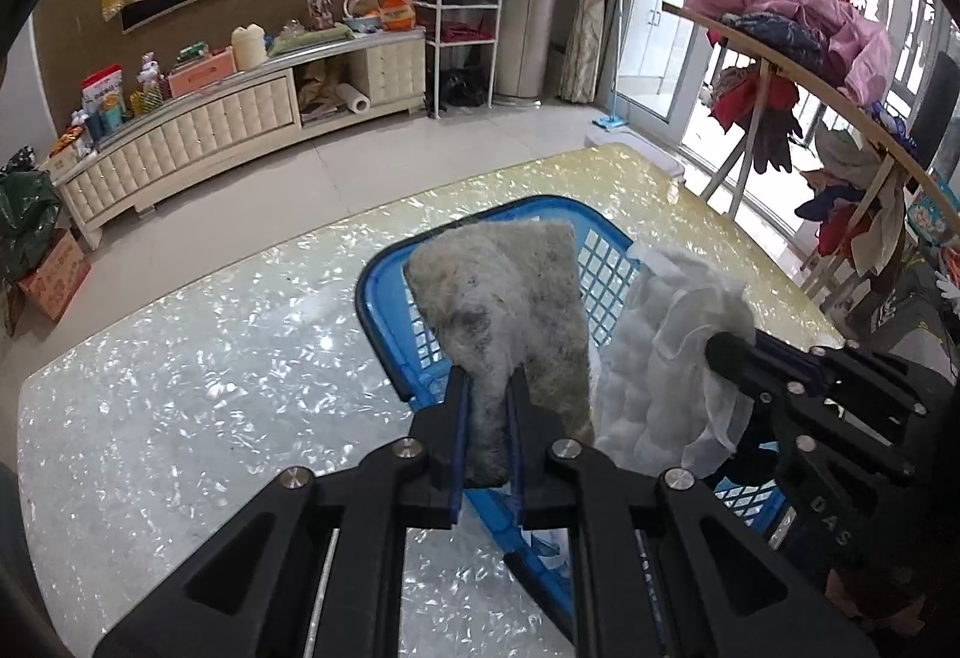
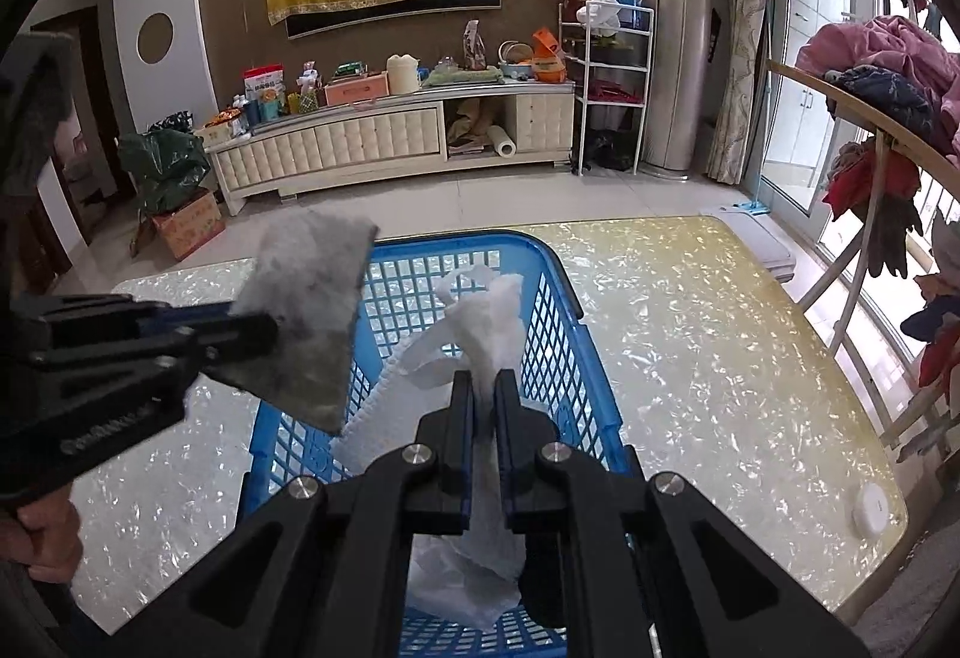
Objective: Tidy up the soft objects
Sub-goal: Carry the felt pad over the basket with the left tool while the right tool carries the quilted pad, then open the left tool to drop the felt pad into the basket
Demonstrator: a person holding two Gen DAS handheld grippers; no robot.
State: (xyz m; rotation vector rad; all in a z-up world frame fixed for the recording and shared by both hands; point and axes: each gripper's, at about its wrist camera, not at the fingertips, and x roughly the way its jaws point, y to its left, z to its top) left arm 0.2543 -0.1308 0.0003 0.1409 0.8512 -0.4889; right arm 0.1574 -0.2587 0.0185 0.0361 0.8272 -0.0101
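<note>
A blue plastic basket (image 2: 543,319) stands on the shiny table; it also shows in the left wrist view (image 1: 606,262). My left gripper (image 1: 489,379) is shut on a grey fuzzy pad (image 1: 510,298) and holds it above the basket's left rim. The pad (image 2: 306,310) and the left gripper (image 2: 258,331) show at the left of the right wrist view. My right gripper (image 2: 485,382) is shut on a white cloth (image 2: 492,322) that hangs down into the basket. In the left wrist view the cloth (image 1: 660,358) and the right gripper (image 1: 723,352) are at the right.
The table (image 2: 690,346) has a pearly top; a white round disc (image 2: 870,508) lies near its right corner. A rack heaped with clothes (image 2: 888,81) stands to the right. A cream TV cabinet (image 2: 390,135) with clutter lines the far wall.
</note>
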